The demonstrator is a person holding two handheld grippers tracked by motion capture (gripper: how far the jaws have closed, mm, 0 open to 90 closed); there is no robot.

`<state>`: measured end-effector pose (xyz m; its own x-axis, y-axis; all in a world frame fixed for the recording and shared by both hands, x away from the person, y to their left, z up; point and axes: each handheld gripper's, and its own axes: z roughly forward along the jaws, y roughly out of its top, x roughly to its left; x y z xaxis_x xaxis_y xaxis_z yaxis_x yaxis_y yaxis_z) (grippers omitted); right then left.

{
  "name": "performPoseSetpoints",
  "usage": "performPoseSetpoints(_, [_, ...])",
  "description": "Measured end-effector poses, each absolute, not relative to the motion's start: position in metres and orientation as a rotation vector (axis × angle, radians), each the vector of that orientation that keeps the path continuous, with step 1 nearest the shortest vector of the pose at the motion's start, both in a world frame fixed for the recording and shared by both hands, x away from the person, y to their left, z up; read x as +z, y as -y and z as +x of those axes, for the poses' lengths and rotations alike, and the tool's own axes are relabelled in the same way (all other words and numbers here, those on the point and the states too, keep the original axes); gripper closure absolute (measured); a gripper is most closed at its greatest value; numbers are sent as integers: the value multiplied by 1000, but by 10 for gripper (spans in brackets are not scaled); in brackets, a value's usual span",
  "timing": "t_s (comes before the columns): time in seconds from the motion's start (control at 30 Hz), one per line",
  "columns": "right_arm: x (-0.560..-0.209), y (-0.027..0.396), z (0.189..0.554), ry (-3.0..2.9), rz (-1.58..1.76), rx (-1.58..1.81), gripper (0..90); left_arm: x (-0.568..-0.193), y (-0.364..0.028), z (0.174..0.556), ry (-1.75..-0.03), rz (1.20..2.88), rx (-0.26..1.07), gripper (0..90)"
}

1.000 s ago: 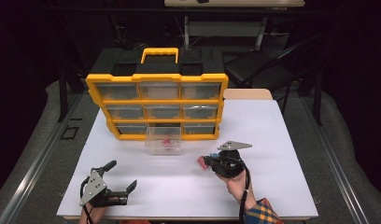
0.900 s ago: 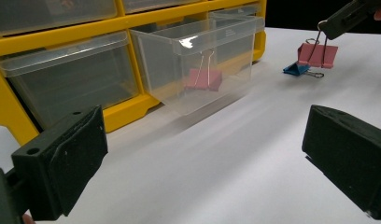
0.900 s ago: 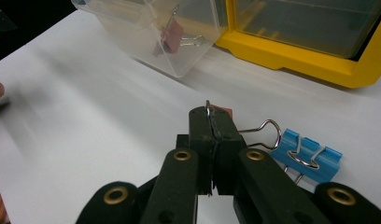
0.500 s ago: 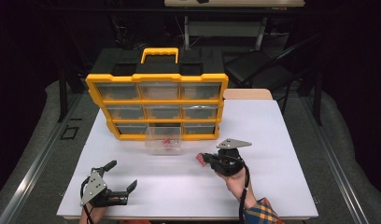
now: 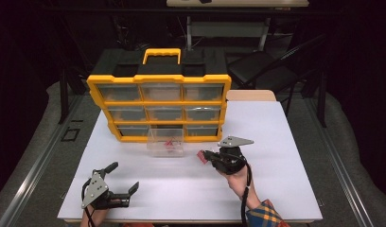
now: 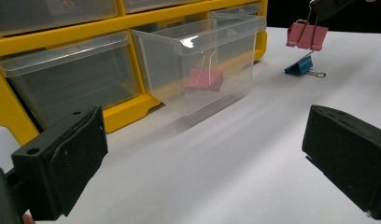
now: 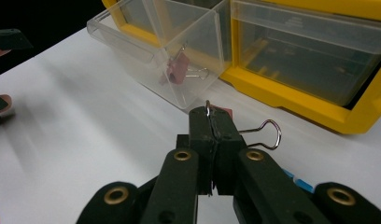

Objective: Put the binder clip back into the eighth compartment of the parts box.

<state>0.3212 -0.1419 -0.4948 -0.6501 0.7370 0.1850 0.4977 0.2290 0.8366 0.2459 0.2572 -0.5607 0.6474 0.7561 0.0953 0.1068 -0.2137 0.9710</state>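
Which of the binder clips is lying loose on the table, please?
The blue clip: it rests on the bare table. One pink clip sits inside the pulled-out clear drawer; the other hangs from the right hand-held gripper.

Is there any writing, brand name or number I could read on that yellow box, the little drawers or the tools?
None can be read.
Pulled-out clear drawer: faint embossed marks near its top rim, too small and blurred to read.
Yellow organizer: no label or brand visible.
Left tool and right tool, shut on a pink binder clip: no markings.
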Motion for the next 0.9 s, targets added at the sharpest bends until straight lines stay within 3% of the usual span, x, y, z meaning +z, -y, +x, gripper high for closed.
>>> performPoseSetpoints(0.9, [-455,136,328,-2179,1066,1458,890,-560,-258,246,-708,1705,704,0])
